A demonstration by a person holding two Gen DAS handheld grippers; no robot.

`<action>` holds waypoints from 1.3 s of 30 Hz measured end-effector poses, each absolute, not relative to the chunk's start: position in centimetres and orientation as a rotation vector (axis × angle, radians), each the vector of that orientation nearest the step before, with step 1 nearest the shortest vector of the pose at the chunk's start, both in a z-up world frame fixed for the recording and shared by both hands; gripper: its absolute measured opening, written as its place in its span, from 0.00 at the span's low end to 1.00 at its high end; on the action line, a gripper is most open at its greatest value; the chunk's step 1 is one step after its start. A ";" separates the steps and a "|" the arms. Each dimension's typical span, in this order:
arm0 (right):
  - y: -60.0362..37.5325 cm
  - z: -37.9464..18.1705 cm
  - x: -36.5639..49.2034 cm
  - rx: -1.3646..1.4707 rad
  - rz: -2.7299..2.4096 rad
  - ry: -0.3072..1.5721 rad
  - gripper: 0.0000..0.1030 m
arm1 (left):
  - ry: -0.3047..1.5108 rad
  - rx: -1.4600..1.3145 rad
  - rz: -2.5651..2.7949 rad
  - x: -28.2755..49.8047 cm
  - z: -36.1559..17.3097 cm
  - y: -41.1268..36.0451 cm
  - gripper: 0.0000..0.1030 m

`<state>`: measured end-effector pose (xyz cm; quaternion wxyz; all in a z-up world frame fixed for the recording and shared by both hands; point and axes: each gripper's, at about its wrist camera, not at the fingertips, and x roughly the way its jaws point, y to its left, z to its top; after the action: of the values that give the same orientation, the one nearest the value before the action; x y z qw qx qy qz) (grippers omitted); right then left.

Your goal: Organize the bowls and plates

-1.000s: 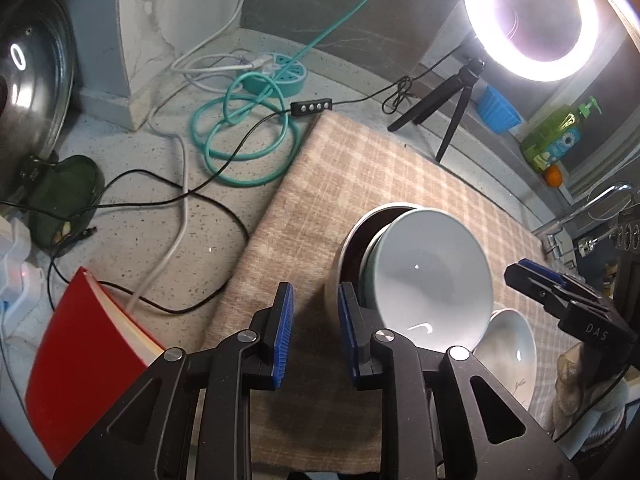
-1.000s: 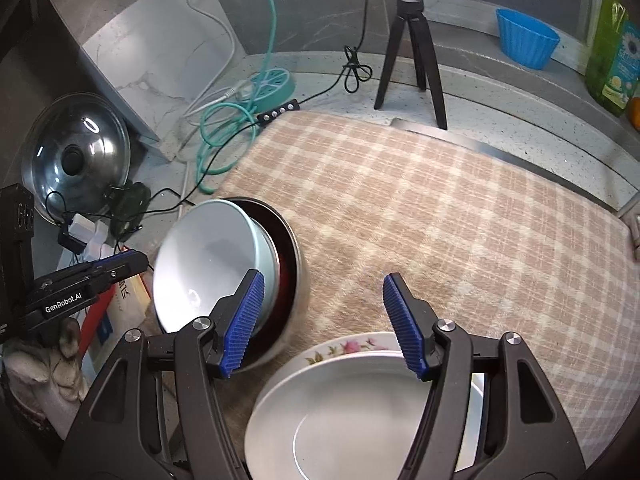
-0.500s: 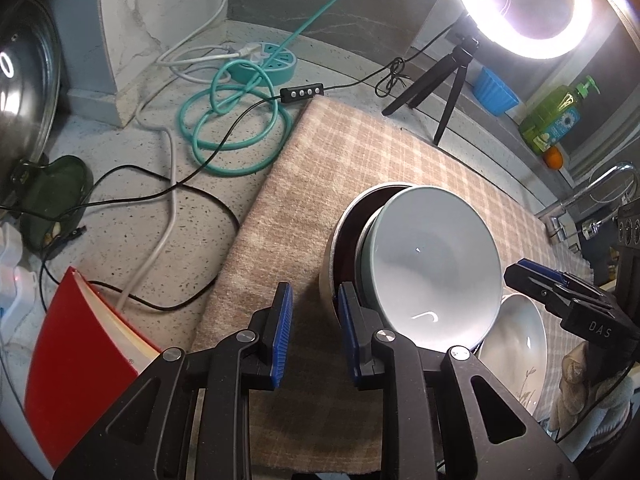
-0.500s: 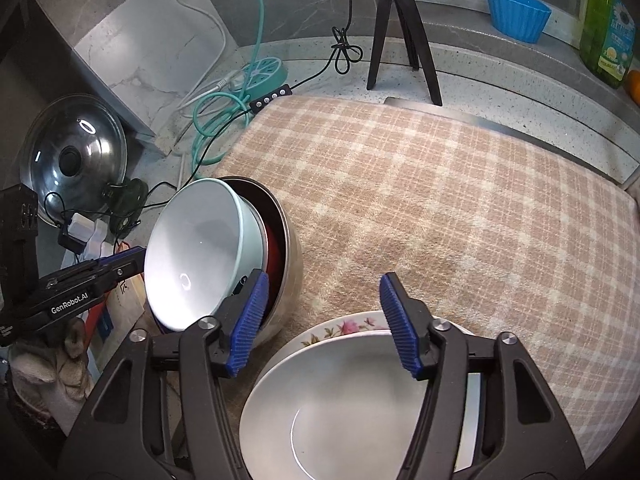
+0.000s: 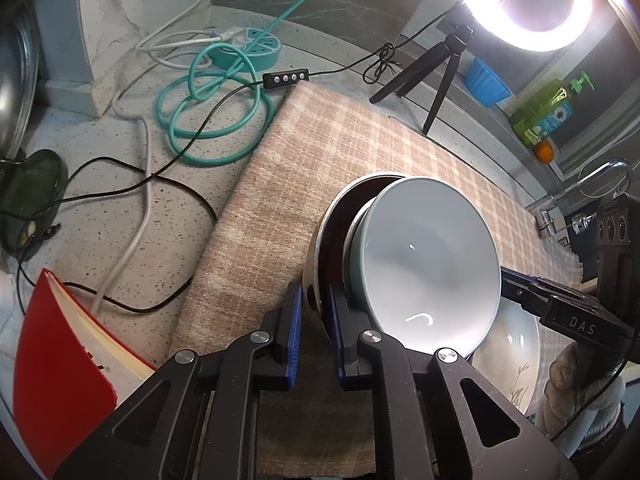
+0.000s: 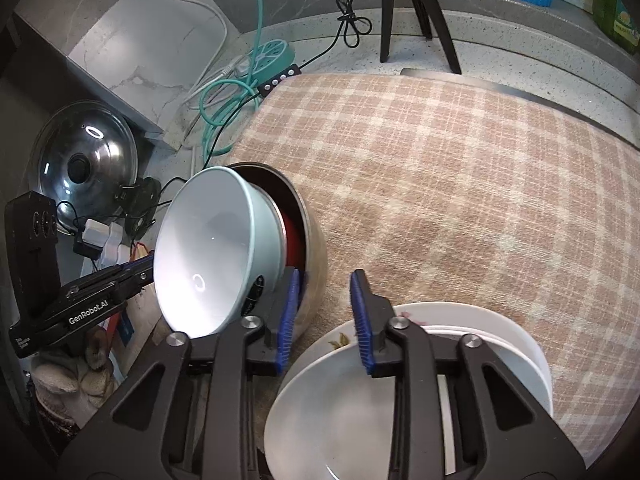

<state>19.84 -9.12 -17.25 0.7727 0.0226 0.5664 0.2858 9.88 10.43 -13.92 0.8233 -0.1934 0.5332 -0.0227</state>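
- We find a nested stack of bowls at the left edge of the checked cloth, which covers part of the speckled counter.
- The outermost vessel is a steel bowl; it is tilted, its mouth turned toward the grippers rather than straight up.
- Inside it sits a red bowl, of which only a sliver shows.
- Innermost is a pale blue bowl; it leans steeply, its opening facing up and toward the cameras, and its rim stands out past the steel rim on the near side.
- The left gripper is clamped on the near rim of the steel bowl: one blue pad lies outside the wall, the other inside it.
- The right gripper stands on the opposite side of the stack. Its jaws are closing. Its left pad lies at the outer wall of the steel bowl; nothing is between the two pads but cloth, and we cannot tell whether that pad touches the bowl.
- Just beside the stack, under the right gripper, lies a stack of white plates, flat, mouth upward; a flower print shows on a rim.
- A gloved hand is visible below the right gripper in the left wrist view.
- Off the cloth we note a coiled teal cable, a ring light on a tripod, a red book and a pot lid.
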 end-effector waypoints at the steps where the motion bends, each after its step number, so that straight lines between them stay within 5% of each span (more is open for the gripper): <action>1: -9.0 -17.3 19.8 0.043 0.619 1.225 0.18 | 1.135 -0.417 -0.052 9.9 -14.0 10.5 0.10; 6: -8.3 -17.6 19.6 0.033 0.616 1.237 0.12 | 1.135 -0.415 -0.062 10.2 -14.0 10.5 0.09; 39: -16.5 -10.5 16.5 0.065 0.563 1.135 0.12 | 1.013 -0.335 -0.135 9.1 -6.9 3.8 0.09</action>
<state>16.49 -16.47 -10.55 0.8056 0.0303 0.5302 0.2628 9.13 3.84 -6.86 0.8588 -0.1596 0.4825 -0.0645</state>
